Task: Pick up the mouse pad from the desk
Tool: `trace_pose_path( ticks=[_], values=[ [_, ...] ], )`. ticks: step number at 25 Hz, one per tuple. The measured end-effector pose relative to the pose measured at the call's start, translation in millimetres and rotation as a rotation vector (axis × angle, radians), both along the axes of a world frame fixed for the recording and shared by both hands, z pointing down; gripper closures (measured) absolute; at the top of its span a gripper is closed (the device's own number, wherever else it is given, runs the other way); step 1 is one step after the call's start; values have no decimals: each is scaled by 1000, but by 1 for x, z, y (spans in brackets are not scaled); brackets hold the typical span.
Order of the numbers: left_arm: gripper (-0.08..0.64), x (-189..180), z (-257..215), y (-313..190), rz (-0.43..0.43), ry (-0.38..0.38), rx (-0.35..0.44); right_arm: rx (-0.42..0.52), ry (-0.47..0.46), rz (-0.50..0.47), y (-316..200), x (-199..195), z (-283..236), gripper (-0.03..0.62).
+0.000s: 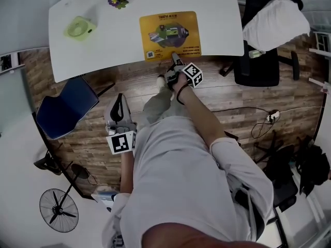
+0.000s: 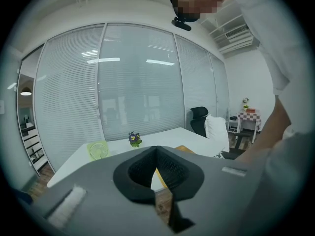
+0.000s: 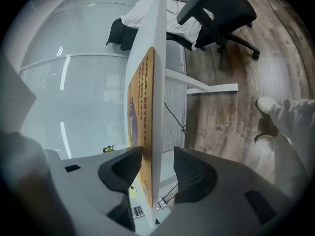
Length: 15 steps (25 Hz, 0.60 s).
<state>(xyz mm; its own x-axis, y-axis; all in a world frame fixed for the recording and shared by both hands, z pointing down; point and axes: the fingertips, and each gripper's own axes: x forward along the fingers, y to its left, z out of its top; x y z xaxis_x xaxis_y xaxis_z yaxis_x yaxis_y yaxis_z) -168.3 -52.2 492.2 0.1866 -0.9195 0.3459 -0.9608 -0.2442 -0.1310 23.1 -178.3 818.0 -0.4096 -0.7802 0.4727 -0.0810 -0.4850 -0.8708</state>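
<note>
mouse pad [image 1: 169, 34] near edge sits between right gripper [image 1: 175, 57] jaws, which stand apart, straddling desk [image 1: 217, 14] edge.
pad long axis runs along that edge; left gripper [image 1: 120, 101] well back, jaws together, empty.

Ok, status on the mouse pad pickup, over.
Left gripper shut, empty. Right gripper open, jaws astride white desk edge and yellow rectangular mouse pad. Pad flat, not lifted. Nothing on it.
</note>
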Motion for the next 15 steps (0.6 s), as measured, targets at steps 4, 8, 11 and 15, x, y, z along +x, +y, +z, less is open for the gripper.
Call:
trace_pose_path(
  ticks=[4, 8, 11, 15],
  values=[
    [566, 2, 6, 4, 6, 6, -12, 36, -27, 8, -7, -2, -7, 453],
    [566, 6, 5, 2, 17, 3, 0, -32, -23, 6, -5, -2, -8, 468],
    [566, 9, 0, -2, 19, 24, 20, -124, 8, 3, -1, 0, -8, 468],
    [566, 7, -1, -2, 46, 16, 38, -173, 69, -15, 9, -1, -20, 573]
  ],
)
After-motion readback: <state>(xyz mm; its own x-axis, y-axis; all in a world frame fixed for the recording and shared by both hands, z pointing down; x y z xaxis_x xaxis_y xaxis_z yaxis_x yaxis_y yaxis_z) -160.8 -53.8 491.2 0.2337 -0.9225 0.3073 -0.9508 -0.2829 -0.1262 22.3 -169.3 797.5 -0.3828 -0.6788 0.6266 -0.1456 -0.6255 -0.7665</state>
